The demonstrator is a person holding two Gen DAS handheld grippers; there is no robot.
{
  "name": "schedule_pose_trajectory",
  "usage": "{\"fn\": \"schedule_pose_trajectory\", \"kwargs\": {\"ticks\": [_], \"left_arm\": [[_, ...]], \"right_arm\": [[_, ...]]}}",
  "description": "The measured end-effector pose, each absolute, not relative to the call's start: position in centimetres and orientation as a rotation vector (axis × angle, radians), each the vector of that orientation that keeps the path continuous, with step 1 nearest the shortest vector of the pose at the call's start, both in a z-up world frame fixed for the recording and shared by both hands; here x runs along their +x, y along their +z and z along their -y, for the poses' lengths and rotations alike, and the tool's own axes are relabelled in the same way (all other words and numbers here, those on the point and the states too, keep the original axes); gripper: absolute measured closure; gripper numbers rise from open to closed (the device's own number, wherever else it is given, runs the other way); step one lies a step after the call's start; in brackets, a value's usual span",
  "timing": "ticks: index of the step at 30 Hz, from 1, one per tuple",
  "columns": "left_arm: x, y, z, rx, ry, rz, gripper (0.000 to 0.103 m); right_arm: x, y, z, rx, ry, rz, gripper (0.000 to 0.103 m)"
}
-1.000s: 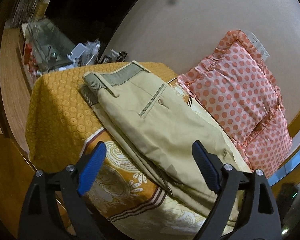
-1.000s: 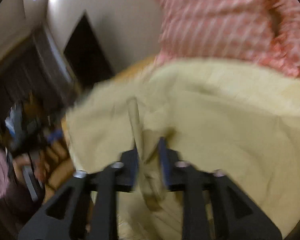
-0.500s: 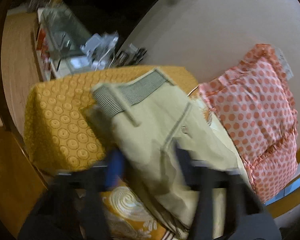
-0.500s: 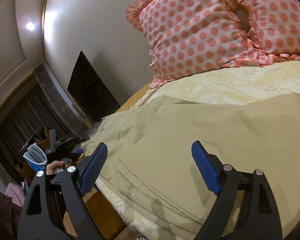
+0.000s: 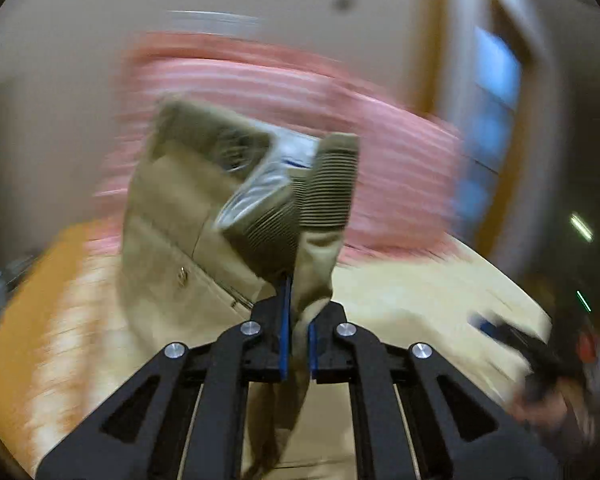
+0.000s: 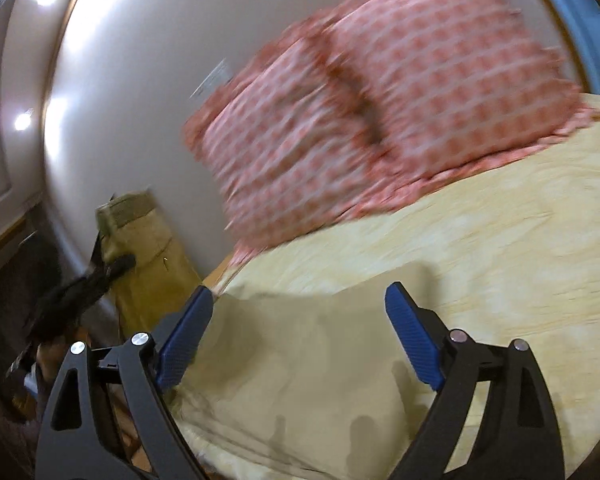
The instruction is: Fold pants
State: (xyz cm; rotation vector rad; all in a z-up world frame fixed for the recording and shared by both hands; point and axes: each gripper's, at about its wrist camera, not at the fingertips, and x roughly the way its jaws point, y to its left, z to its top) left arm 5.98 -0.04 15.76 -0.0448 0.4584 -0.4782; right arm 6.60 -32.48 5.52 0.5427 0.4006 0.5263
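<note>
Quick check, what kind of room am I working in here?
Most likely a bedroom: the pants are being folded on a bed with a cream bedspread, and two pink dotted pillows lean against the wall.

Left claw [image 5: 298, 332] clamping tight on a pinch of khaki pants [image 5: 204, 216], raised; right claw [image 6: 300, 336] hanging spread wide, gripping nothing.

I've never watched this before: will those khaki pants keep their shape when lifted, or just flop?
Probably flop: the khaki pants sag and crease around the shut left gripper. The ribbed waistband curls over, so it seems only slightly stiffer. They look light, since one pinch lifts that end. The right gripper is open above the rest.
</note>
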Motion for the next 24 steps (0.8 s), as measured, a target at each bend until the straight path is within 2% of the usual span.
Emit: {"fn": "schedule_pose_trajectory", "kwargs": {"ticks": [4, 7, 10, 12, 13, 14, 18, 19, 20, 23, 24], "left_arm": [[5.6, 10.2, 9.0, 0.054, -0.772, -0.66, 0.095], [5.2, 6.6, 10.4, 0.061, -0.851, -0.798, 0.091], [4.6, 7.7, 6.1, -0.055, -0.815, -0.757, 0.073], [4.9, 9.3, 1.7, -0.124, -0.702, -0.676, 0.046], [5.3, 9.6, -0.3, -0.143, -0.641, -0.649, 0.043], [6.3, 9.7, -2.9, -0.168, -0.55, -0.649, 0.043], [11.5, 6.4, -9.2, -0.221, -0.376, -0.825, 0.043], [12.6, 5.3, -9.8, -0.221, -0.375, -0.868, 0.043], [13.5, 4.4, -10.1, -0.225, -0.378, -0.906, 0.043], [15.5, 2.6, -9.1, -0.25, -0.427, -0.983, 0.043], [15.5, 2.3, -8.9, -0.251, -0.437, -0.992, 0.041]], "right_arm": [[6.9, 4.5, 36.0, 0.661, 0.462, -0.423, 0.011], [8.3, 2.9, 36.8, 0.748, 0.485, -0.507, 0.011], [10.0, 1.7, 35.8, 0.718, 0.487, -0.613, 0.011], [11.2, 1.1, 34.6, 0.646, 0.462, -0.688, 0.014], [11.6, 0.8, 34.1, 0.63, 0.464, -0.715, 0.017], [12.1, 0.3, 33.7, 0.618, 0.472, -0.743, 0.024], [13.2, -0.8, 31.8, 0.526, 0.467, -0.807, 0.033], [13.3, -0.9, 31.7, 0.524, 0.472, -0.808, 0.035], [13.4, -0.9, 31.6, 0.524, 0.475, -0.809, 0.041], [13.5, -1.1, 31.4, 0.485, 0.489, -0.803, 0.045], [13.4, -1.1, 31.4, 0.476, 0.498, -0.802, 0.049]]}}
